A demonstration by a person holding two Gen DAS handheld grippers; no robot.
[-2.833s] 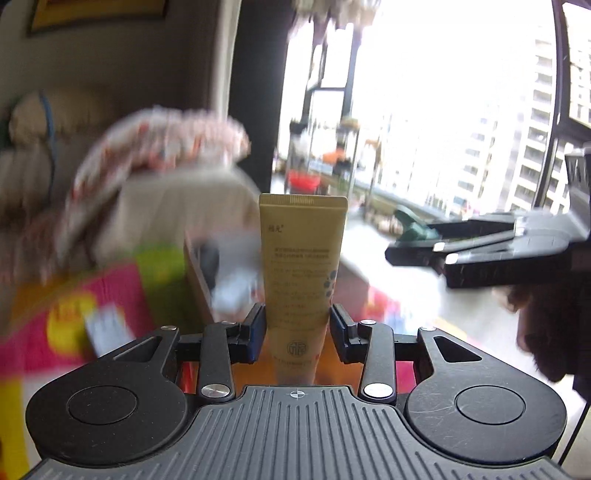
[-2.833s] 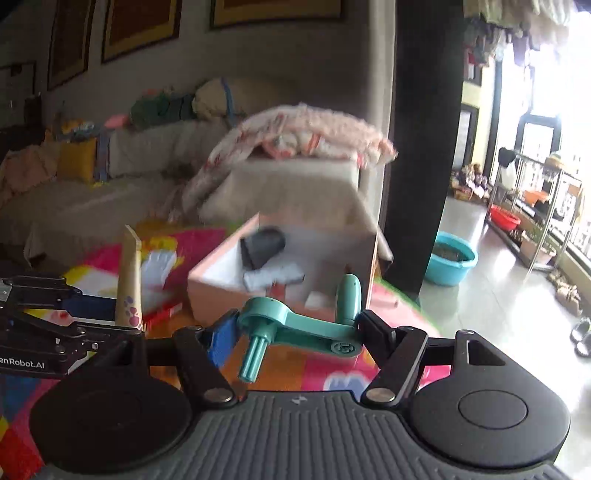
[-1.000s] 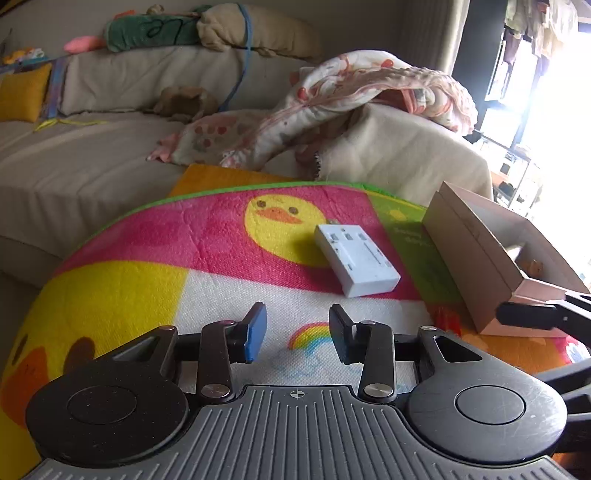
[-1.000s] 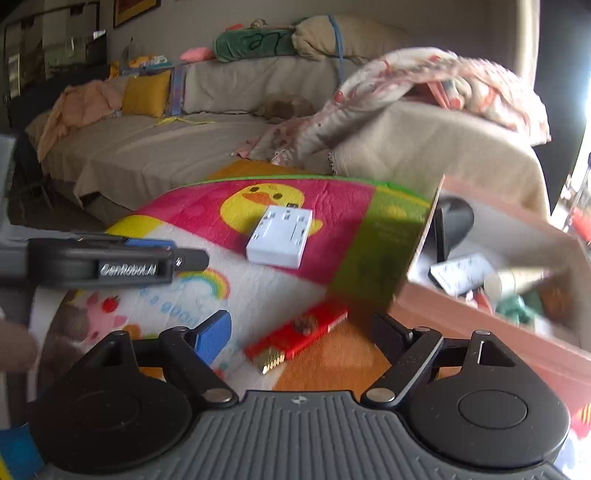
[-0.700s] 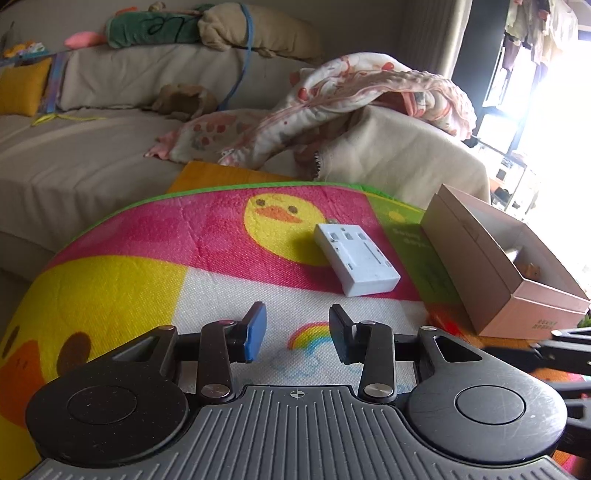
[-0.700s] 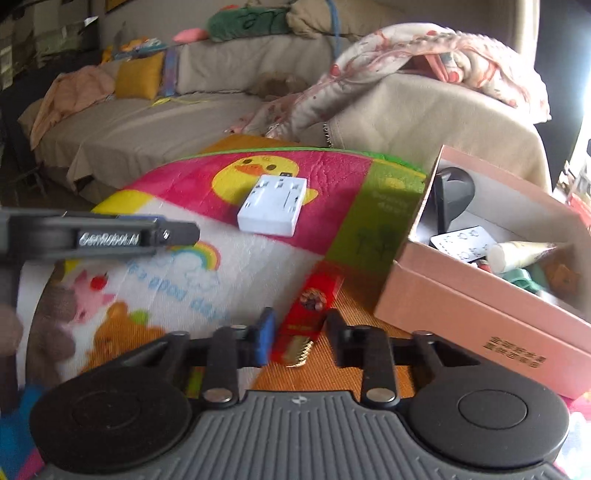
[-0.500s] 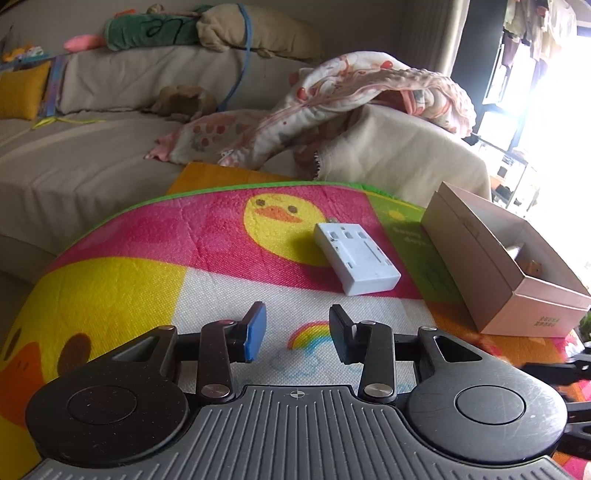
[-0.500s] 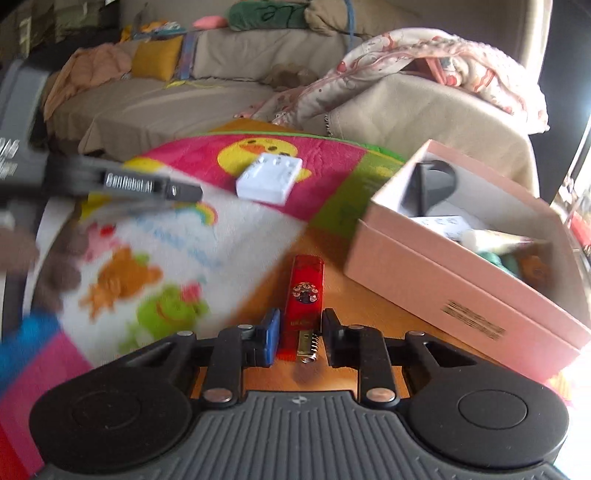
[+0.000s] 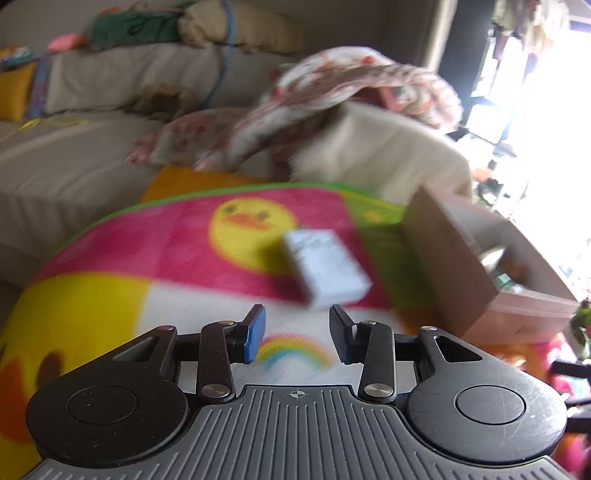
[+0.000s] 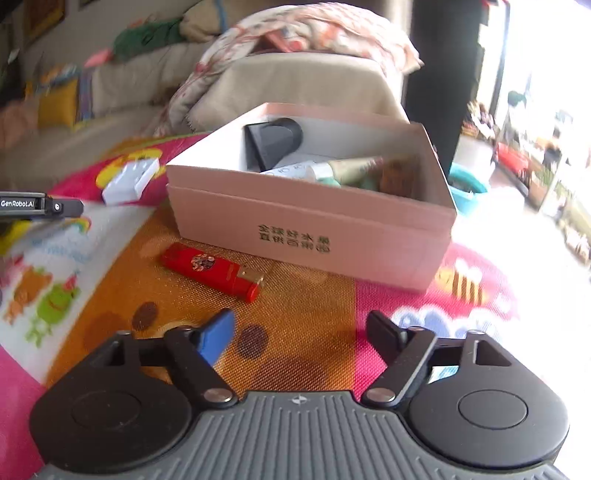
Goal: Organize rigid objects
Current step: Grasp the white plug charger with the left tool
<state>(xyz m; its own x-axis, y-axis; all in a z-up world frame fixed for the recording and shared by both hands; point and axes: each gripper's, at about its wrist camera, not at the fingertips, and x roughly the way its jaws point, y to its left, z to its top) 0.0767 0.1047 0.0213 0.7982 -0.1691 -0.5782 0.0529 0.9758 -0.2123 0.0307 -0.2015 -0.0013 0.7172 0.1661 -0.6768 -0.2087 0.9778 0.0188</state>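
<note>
A pink cardboard box [image 10: 310, 229] stands on the colourful play mat and holds a black object [image 10: 273, 142], a cream tube [image 10: 351, 168] and other items. A red lighter [image 10: 212, 271] lies on the mat just in front of the box. A white rectangular block [image 9: 325, 271] lies on the duck picture; it also shows in the right wrist view [image 10: 131, 181]. My left gripper [image 9: 295, 338] is open and empty, just short of the white block. My right gripper [image 10: 301, 334] is wide open and empty, behind the lighter.
The play mat [image 10: 314, 314] covers the surface. A beige sofa [image 9: 74, 147] with cushions and a floral blanket [image 10: 314, 33] lies behind. The box also shows at the right of the left wrist view [image 9: 461, 277]. The left gripper's tip [image 10: 40, 208] enters the right wrist view at left.
My right gripper had narrowed around the red lighter; it has now opened wide, drawn back and swung right, and the lighter lies free on the mat. My left gripper moved closer to the white block.
</note>
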